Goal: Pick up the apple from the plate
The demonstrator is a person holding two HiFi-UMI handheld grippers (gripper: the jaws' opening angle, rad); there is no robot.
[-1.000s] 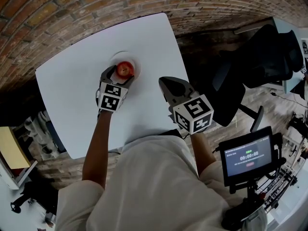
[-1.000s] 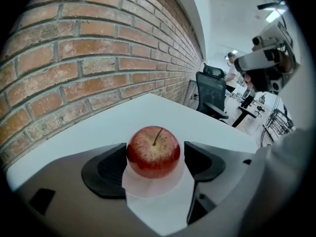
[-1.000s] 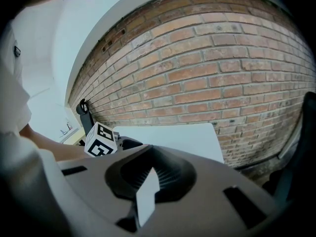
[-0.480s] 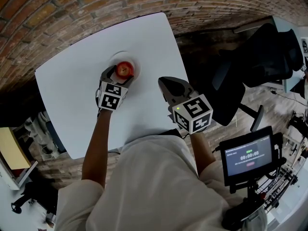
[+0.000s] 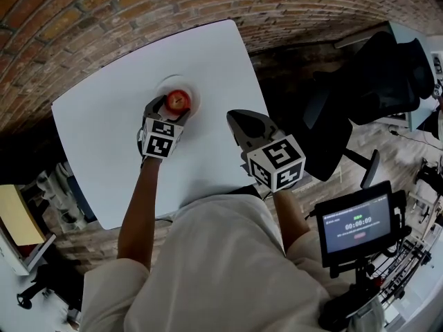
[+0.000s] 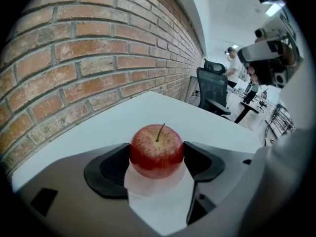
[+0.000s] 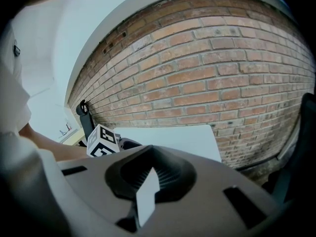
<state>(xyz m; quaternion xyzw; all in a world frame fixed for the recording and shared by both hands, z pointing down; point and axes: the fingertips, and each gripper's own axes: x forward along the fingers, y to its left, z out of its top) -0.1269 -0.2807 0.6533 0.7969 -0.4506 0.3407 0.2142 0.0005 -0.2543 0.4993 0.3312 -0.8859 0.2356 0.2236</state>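
Still left gripper (image 5: 171, 108) clasps apple (image 6: 157, 149) on plate (image 6: 148, 187).

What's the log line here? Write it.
left gripper shut on red apple; apple on round white plate; right gripper shut, empty

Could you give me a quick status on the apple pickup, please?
Left gripper shut on the apple. Apple resting on the plate, not yet lifted. Right gripper shut, empty, off to the side. Nothing in the way.

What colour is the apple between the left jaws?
The apple is red with pale yellowish speckling; it shows best in the left gripper view.
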